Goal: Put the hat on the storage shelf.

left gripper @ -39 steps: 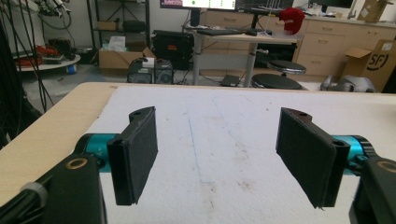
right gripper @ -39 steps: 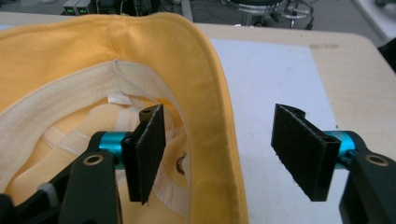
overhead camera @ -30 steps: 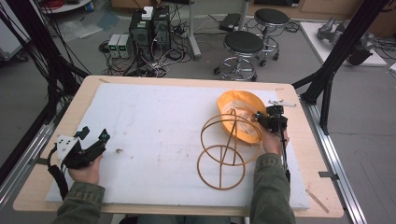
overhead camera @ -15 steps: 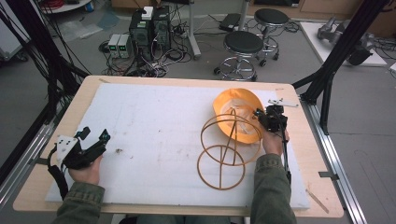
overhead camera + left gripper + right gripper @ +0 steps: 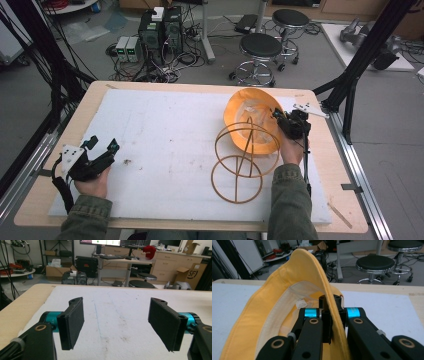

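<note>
A yellow bucket hat [image 5: 250, 117] is tilted up off the white mat, its open inside facing me, behind a wooden wire hat stand [image 5: 245, 160] of two rings and a cross. My right gripper [image 5: 282, 120] is shut on the hat's brim [image 5: 329, 305], which runs between the two black pads. The hat's pale lining and a small label [image 5: 299, 303] show in the right gripper view. My left gripper [image 5: 102, 145] rests low at the mat's left side, jaws wide apart with bare mat between them [image 5: 116, 320].
A white foam mat [image 5: 165, 130] covers most of the wooden table [image 5: 50, 170]. Black frame posts [image 5: 355, 75] stand at the right and left corners. Two stools [image 5: 260, 50] and computer boxes [image 5: 160, 30] with cables sit on the floor beyond the far edge.
The right gripper has lifted the hat by its brim; the hat now stands steeper and higher off the mat. The left gripper has stayed put.
</note>
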{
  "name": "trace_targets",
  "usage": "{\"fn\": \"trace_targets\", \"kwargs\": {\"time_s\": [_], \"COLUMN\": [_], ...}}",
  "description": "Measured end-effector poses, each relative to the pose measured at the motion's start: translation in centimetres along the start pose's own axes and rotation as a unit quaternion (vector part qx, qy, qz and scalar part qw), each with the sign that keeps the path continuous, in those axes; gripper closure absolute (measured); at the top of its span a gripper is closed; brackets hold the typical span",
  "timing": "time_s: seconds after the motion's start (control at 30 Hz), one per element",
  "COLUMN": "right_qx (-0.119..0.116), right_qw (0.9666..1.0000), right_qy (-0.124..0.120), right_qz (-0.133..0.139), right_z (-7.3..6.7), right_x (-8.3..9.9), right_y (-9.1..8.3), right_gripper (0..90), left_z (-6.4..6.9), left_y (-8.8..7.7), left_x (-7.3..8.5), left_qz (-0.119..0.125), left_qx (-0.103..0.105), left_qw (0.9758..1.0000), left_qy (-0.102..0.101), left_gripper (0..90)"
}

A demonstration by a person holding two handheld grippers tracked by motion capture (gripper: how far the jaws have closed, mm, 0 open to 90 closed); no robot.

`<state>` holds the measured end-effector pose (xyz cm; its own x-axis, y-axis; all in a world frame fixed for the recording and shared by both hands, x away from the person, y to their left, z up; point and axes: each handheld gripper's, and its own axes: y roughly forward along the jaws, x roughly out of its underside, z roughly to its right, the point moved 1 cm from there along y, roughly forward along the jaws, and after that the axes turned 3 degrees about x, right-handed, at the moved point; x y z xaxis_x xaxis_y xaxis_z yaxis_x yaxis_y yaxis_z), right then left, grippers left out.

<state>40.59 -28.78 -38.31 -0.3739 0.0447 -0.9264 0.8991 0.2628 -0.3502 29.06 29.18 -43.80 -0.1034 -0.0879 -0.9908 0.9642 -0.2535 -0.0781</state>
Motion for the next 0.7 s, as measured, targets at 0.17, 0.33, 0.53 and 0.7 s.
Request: {"fn": "trace_targets", "kwargs": {"time_s": [0.17, 0.33, 0.53, 0.7], "right_qx": [-0.002, 0.011, 0.007, 0.001], "right_qw": [0.9995, 0.9983, 0.9944, 0.989], "right_qy": [-0.005, -0.042, -0.08, -0.102], "right_qz": [0.031, 0.04, 0.068, 0.107], "right_z": [-0.2, -0.7, -2.0, -3.2], "right_x": [-0.6, -1.0, -2.5, -3.9], "right_y": [-0.8, -1.2, -1.9, -2.7], "right_gripper": [87.7, 87.6, 87.6, 87.6], "left_z": [0.0, 0.0, 0.0, -0.1], "left_y": [0.0, 0.1, 0.1, 0.1], "left_x": [0.0, 0.1, 0.1, 0.0], "left_qz": [-0.001, -0.005, -0.005, -0.001], "left_qx": [0.0, 0.001, -0.001, -0.001], "left_qw": [1.0, 1.0, 1.0, 1.0], "left_qy": [0.001, 0.001, 0.001, -0.001], "left_gripper": [29.1, 29.1, 29.1, 29.1]}}
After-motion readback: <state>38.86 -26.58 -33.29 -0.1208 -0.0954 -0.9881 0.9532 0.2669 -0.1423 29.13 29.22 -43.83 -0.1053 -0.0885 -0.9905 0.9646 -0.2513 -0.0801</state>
